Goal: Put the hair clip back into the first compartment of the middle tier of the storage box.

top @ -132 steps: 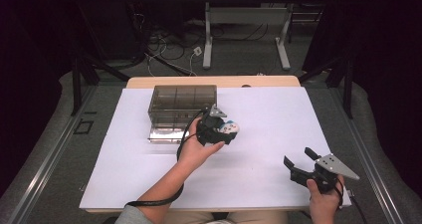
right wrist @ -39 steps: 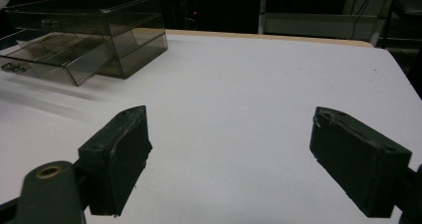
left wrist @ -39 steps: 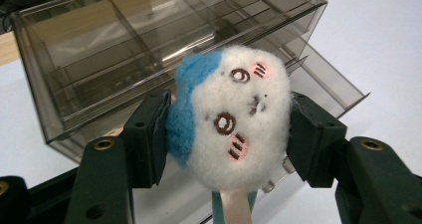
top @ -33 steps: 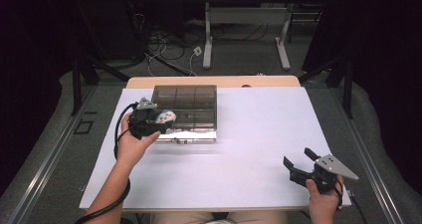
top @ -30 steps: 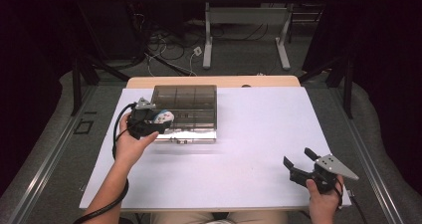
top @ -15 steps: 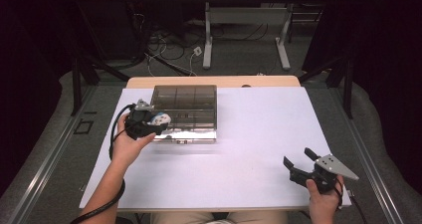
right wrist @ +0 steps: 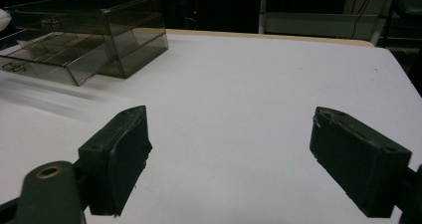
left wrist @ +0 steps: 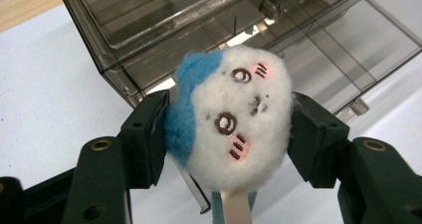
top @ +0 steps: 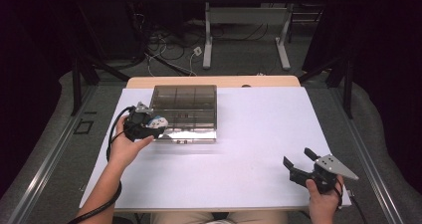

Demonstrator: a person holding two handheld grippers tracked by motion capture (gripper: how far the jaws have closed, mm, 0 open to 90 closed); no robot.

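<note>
From above, at the bench's (top: 239,149) far left, the left tongs (top: 158,125) hold a plush toy (top: 159,121) beside the clear drawer box (top: 185,109); the right tongs (top: 297,170) rest near right. Along the left tongs' view, pads clamp the white-and-blue plush toy (left wrist: 229,117) by its sides; it looks soft, light and squashy, so a gentle side grip suits. Along the right tongs' (right wrist: 234,159) view, jaws gape empty.

Left hand-held gripper (top: 149,126) beside clear drawer box (top: 185,112)
</note>
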